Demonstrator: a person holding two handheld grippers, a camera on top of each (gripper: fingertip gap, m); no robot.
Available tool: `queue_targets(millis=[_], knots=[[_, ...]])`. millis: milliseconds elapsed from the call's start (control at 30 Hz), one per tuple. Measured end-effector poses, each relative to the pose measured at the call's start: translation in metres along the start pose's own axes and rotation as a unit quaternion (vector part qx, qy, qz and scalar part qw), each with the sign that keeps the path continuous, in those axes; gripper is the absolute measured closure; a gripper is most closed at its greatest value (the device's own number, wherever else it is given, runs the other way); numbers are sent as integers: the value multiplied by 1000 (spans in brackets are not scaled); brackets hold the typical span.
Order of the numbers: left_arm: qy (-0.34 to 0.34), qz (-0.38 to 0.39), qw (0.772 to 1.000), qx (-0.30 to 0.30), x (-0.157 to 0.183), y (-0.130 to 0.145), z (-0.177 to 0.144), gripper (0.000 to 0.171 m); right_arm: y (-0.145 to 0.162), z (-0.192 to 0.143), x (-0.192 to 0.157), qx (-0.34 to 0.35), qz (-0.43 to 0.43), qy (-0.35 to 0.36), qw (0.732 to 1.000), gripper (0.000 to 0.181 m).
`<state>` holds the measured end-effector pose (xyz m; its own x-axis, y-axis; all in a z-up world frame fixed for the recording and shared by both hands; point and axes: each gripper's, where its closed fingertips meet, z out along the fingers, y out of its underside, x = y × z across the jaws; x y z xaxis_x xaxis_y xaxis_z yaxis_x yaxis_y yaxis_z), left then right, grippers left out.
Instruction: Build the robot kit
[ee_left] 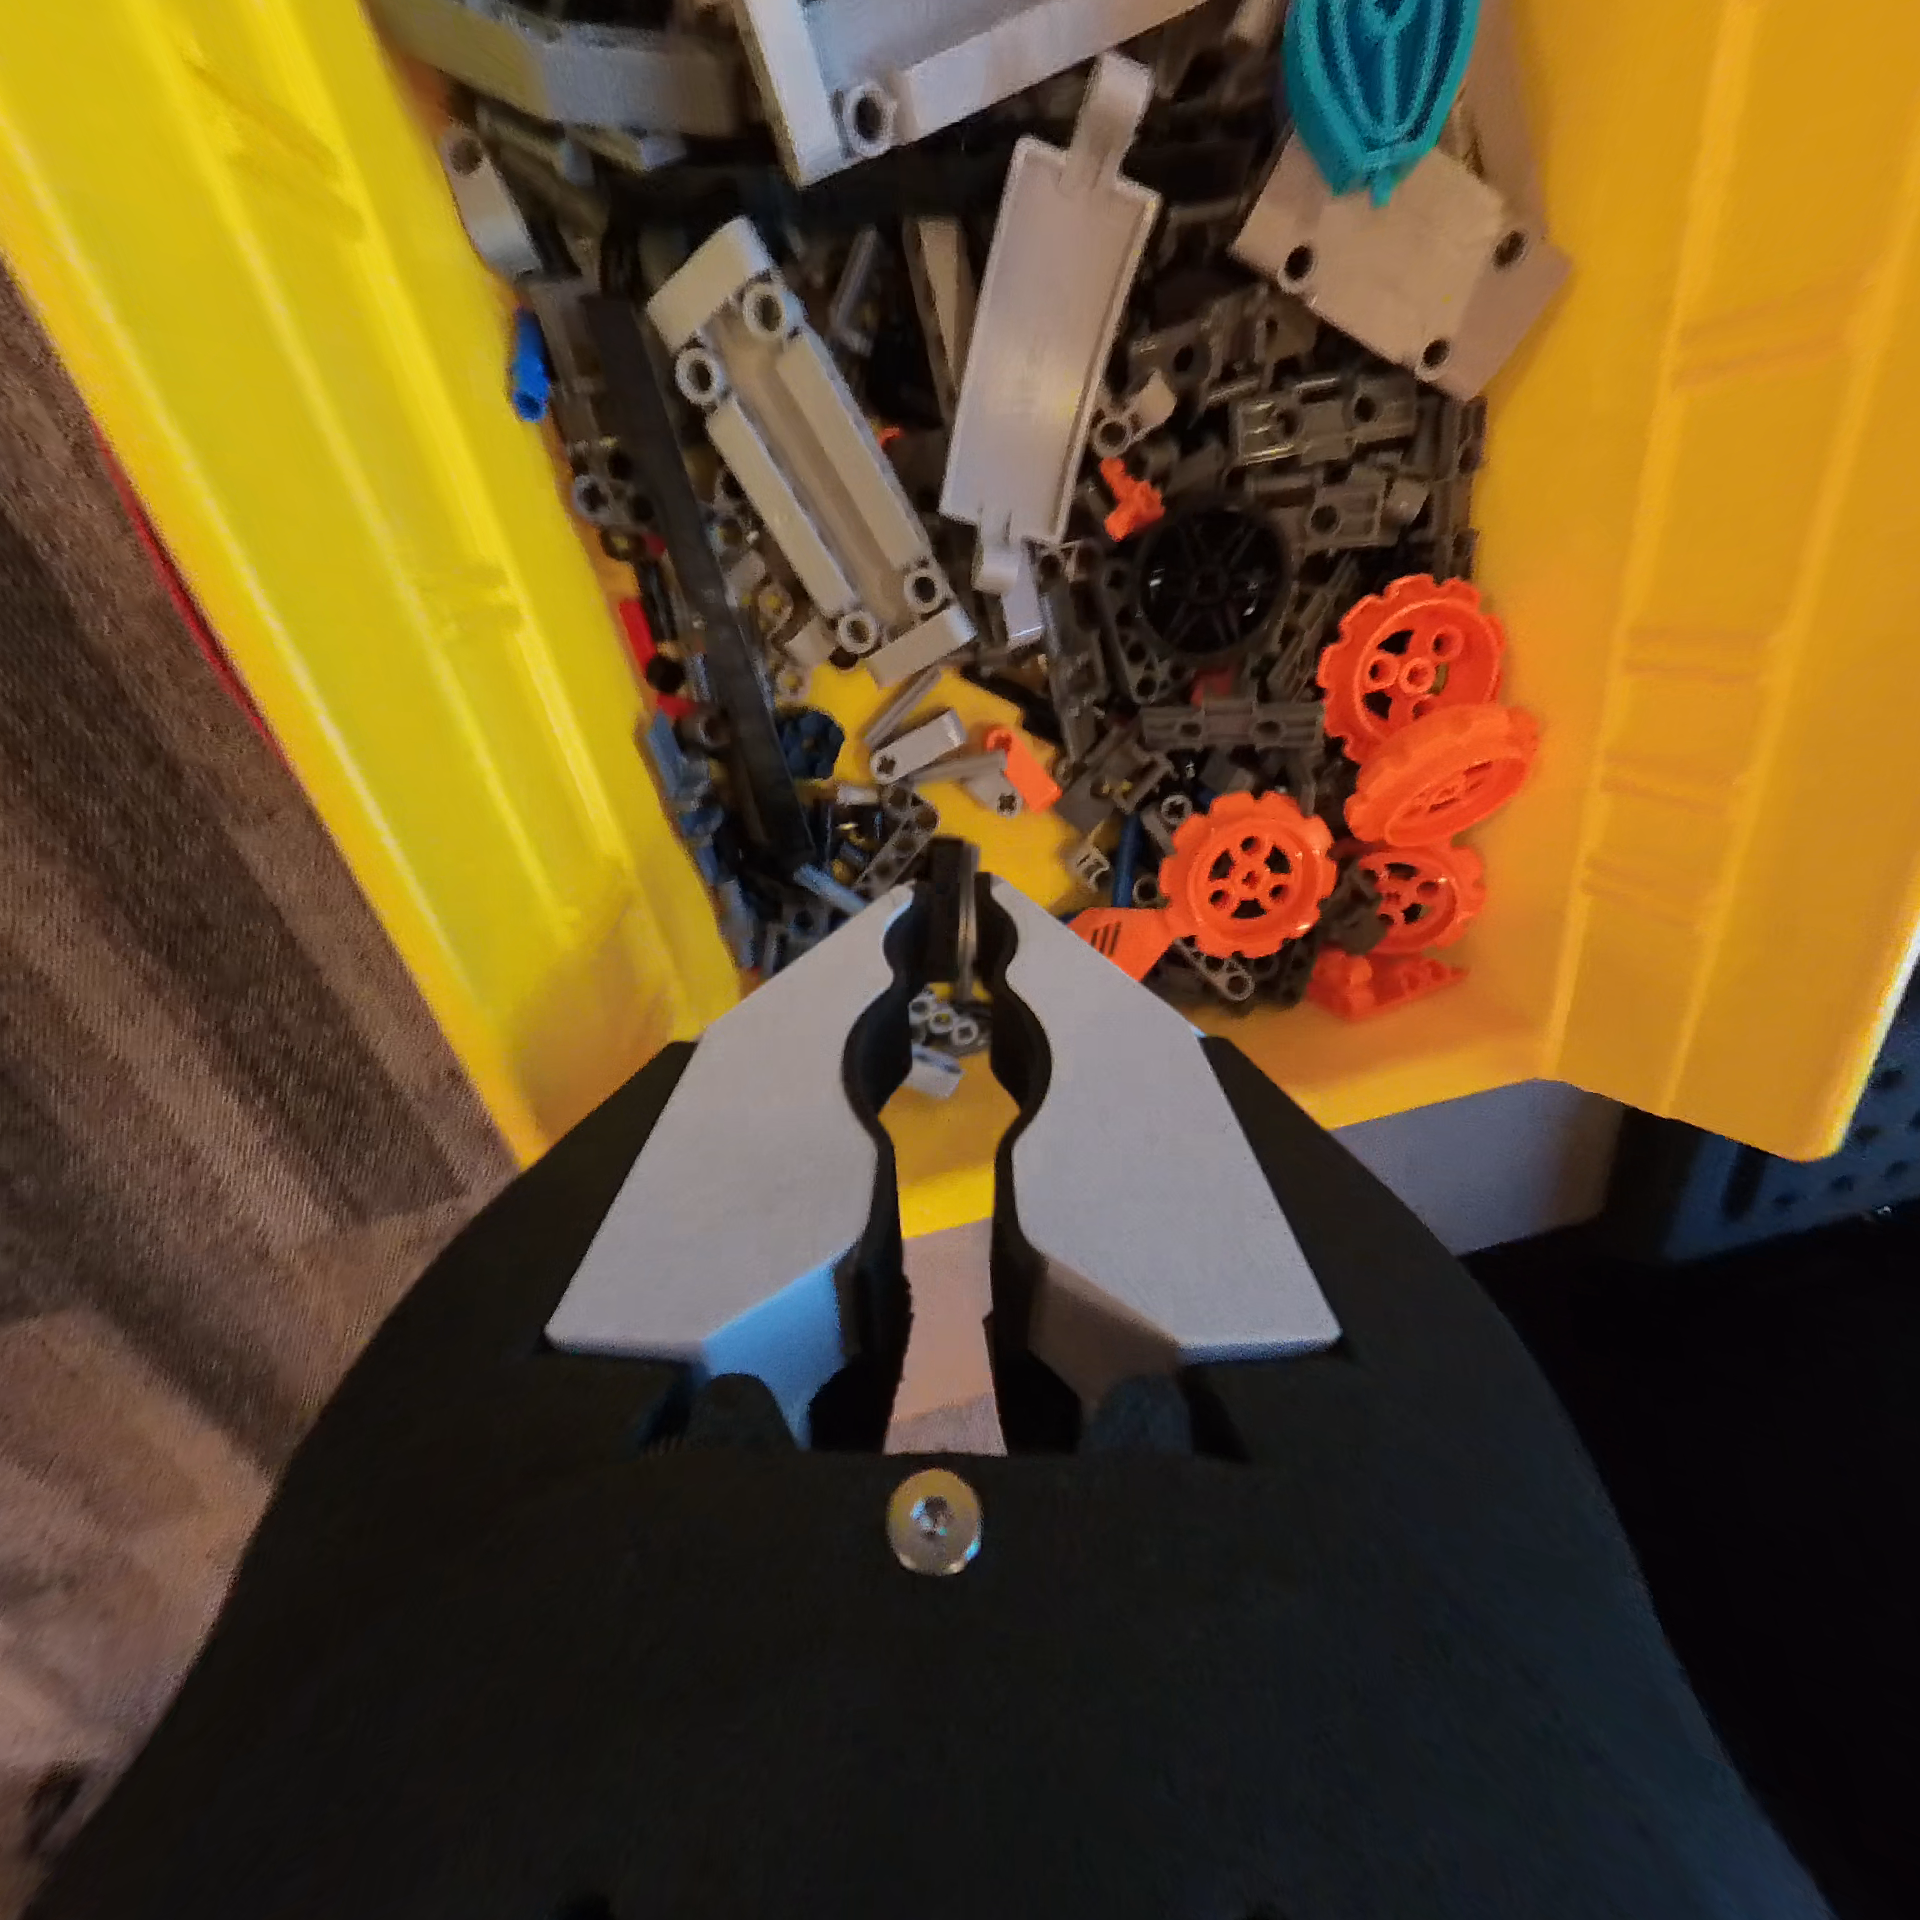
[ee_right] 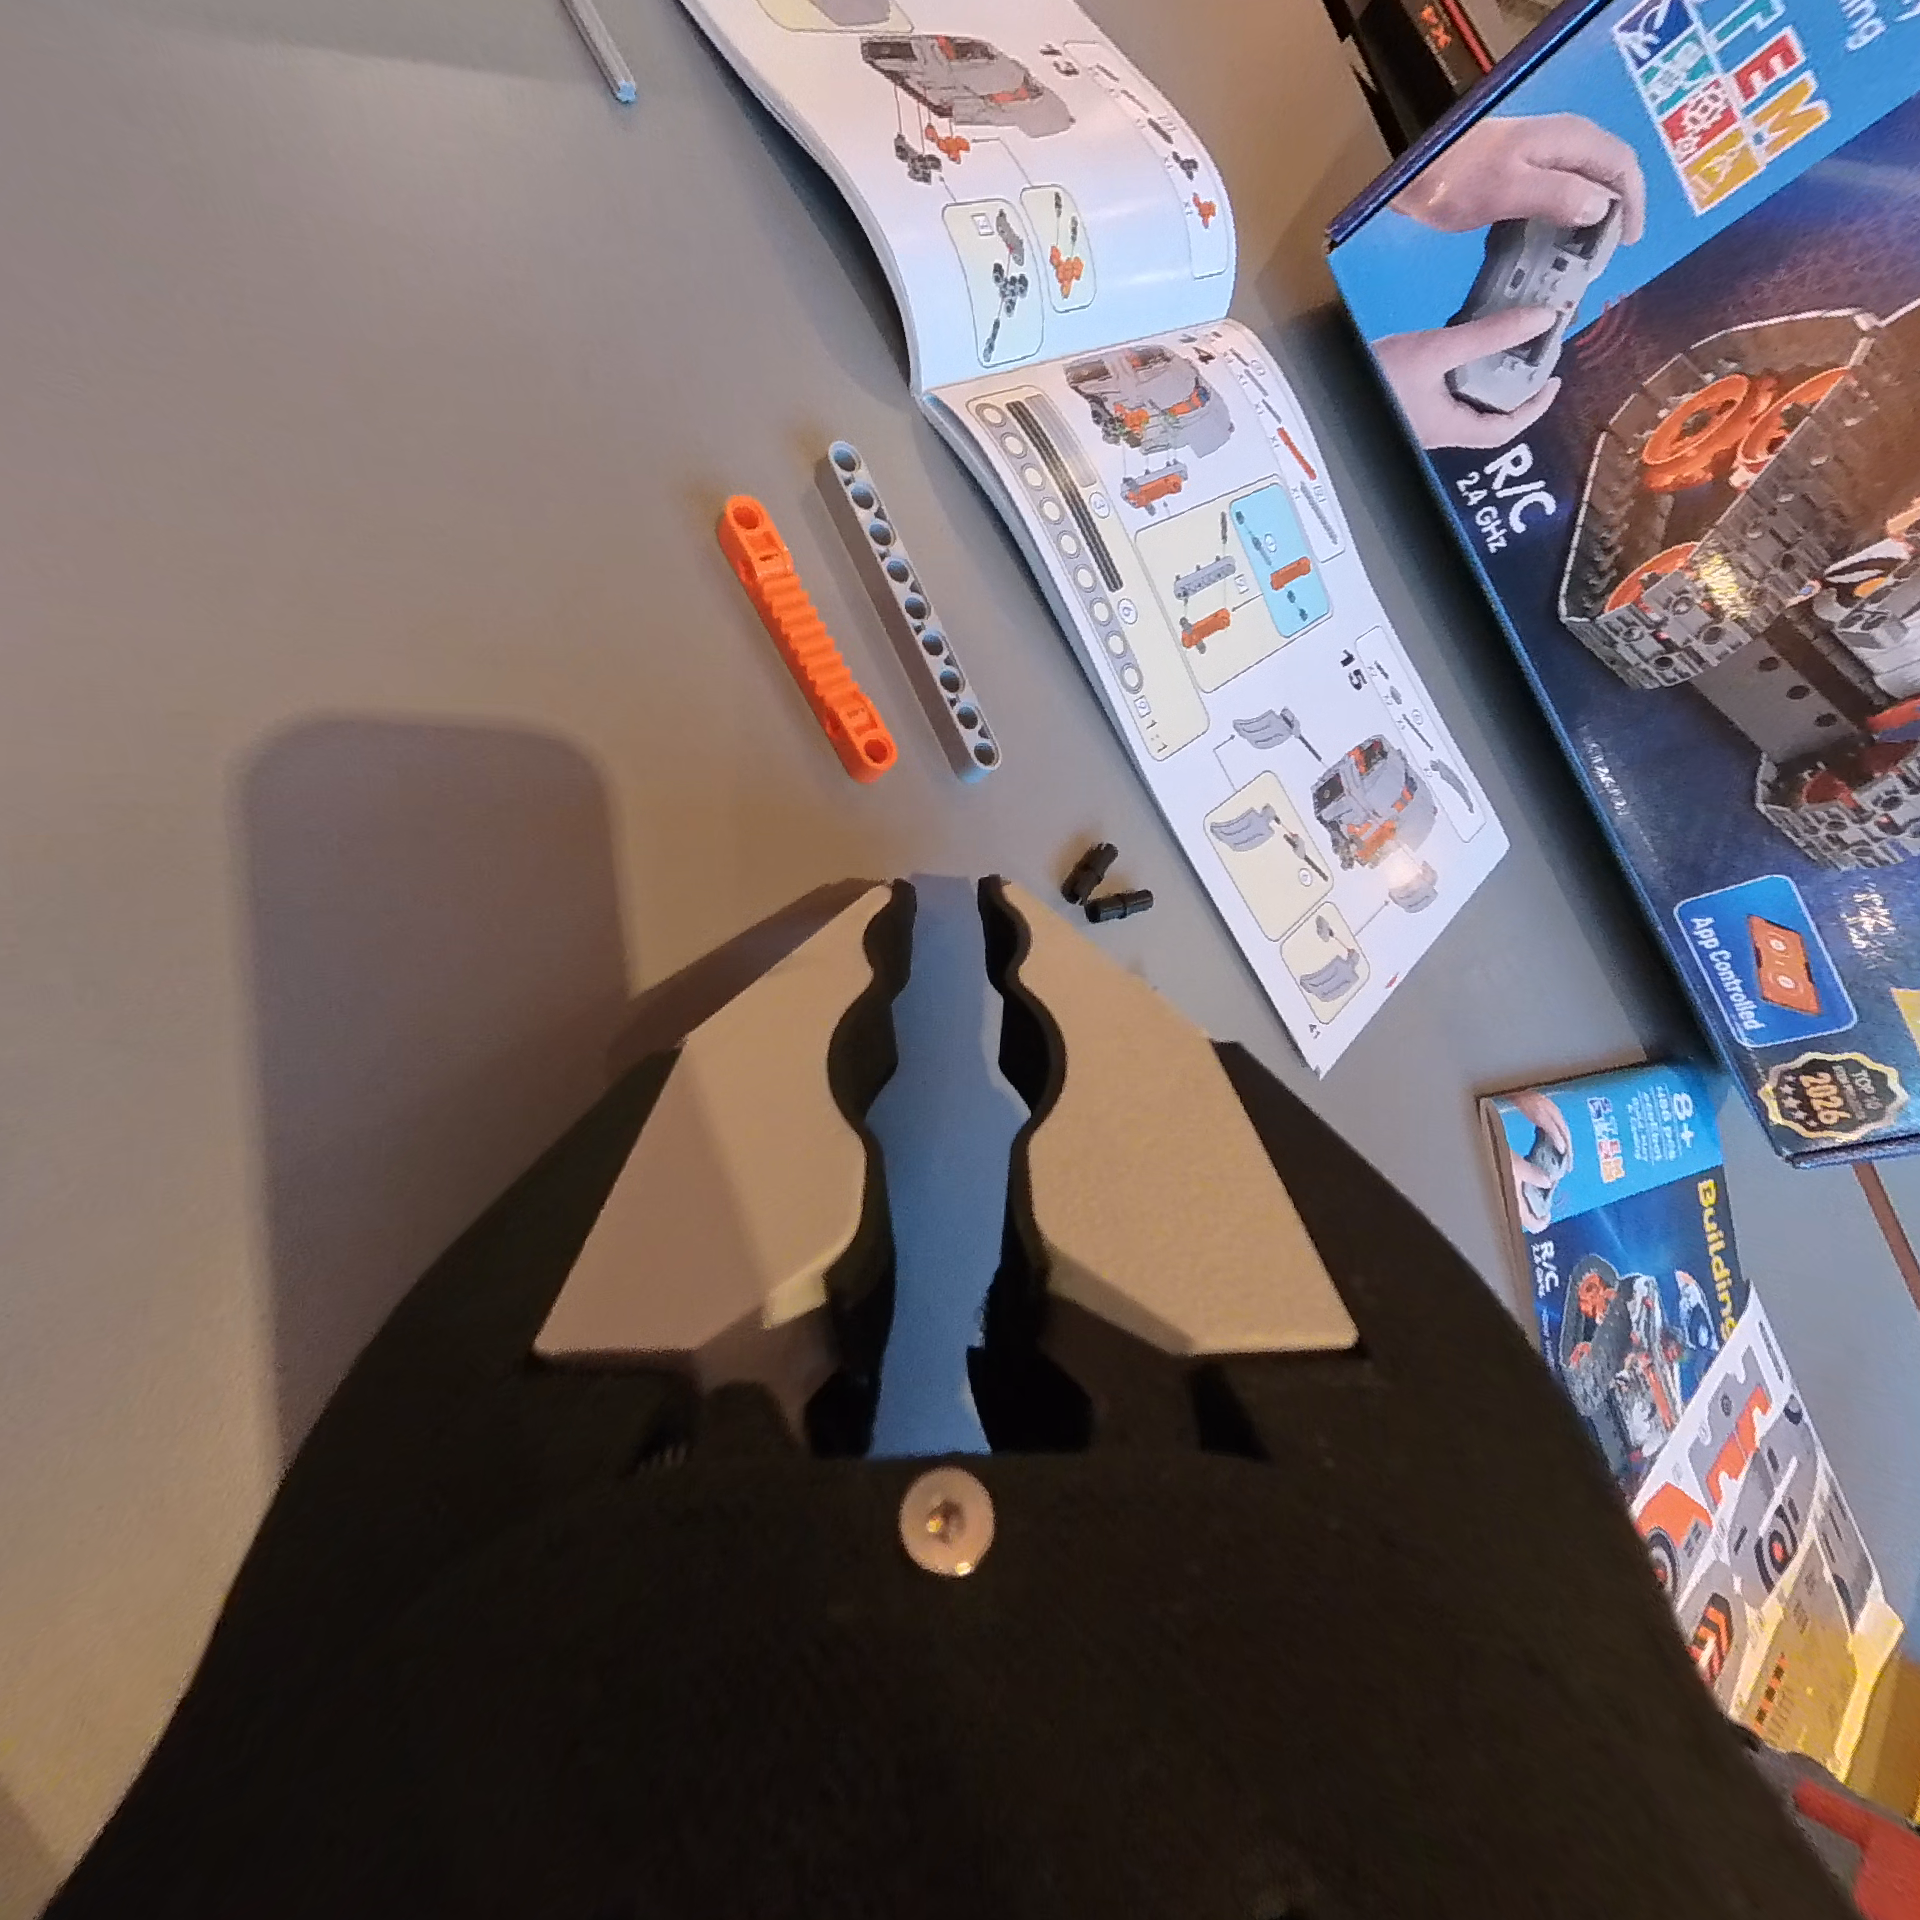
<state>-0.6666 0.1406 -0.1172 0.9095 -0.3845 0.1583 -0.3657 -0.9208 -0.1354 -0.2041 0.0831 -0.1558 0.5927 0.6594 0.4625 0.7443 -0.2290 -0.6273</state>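
1. Left wrist view: left gripper pinches a small black part over the yellow bin; orange gears at 3 o'clock.
2. Right wrist view: right gripper empty, jaws slightly apart above the grey table; black pins at 3 o'clock, orange beam and grey beam at 12, booklet at 1.

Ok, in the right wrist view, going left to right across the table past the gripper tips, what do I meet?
Orange toothed rack piece → grey beam with holes → two black pins → open instruction booklet → blue toy box.
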Motion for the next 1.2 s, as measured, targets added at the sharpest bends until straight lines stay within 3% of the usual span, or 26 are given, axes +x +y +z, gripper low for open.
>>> queue_targets(millis=[267,367,567,667,933,1200], knots=[[-39,20,997,-57,-8,-21,-18,157,1,5,5,-1,1,11,1000,173],[-15,55,997,-60,-3,-35,-8,166,2,6,7,0,4,13,1000,174],[-1,125,988,-94,-11,-33,17,170,2,7,9,2,12,12,1000,174],[-47,152,980,-124,-25,-26,23,169,2,7,8,2,10,11,1000,174],[-107,222,961,-127,-35,-33,39,171,1,6,5,4,6,4,1000,175],[-71,231,969,-48,-22,-49,46,171,0,8,4,7,6,0,1000,176]])
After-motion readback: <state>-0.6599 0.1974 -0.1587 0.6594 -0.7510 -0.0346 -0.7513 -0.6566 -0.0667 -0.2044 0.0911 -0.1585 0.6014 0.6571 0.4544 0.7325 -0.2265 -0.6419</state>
